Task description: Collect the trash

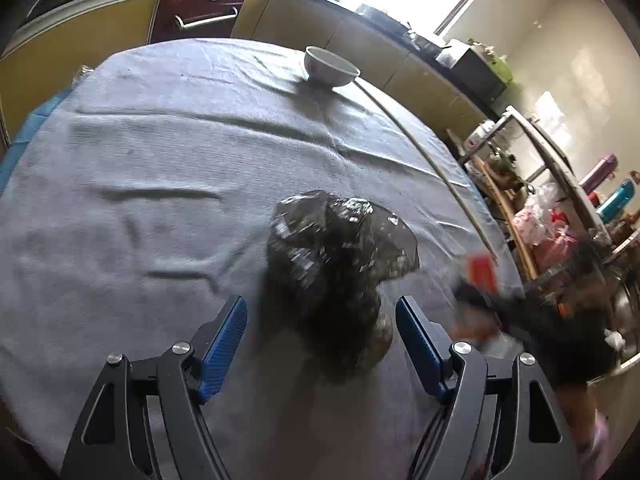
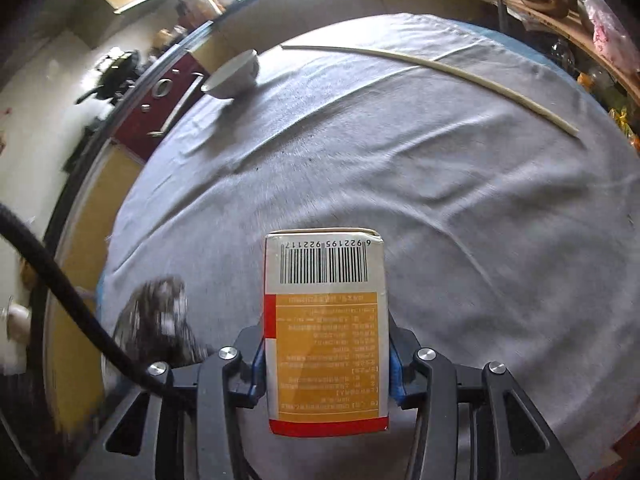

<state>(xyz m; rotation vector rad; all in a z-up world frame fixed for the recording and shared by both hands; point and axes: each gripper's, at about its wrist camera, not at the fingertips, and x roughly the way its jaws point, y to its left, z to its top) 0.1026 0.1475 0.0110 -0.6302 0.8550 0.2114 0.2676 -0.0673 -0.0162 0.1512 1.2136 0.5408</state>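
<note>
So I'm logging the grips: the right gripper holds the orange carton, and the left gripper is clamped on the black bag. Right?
Not quite. The left gripper is open, its pads clear of the black bag, as the left wrist view shows. The right gripper does hold the orange carton.

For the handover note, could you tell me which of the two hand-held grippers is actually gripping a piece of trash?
The right hand-held gripper: its pads clamp the orange-and-white carton. The left hand-held gripper stands open, touching nothing, the black plastic bag lying loose between its fingers.

The right gripper [image 1: 480, 280] and its carton [image 1: 482, 270] are a motion-smeared blur at the table's [image 1: 160, 160] edge; the black bag's [image 1: 336, 272] near end blurs too.
</note>
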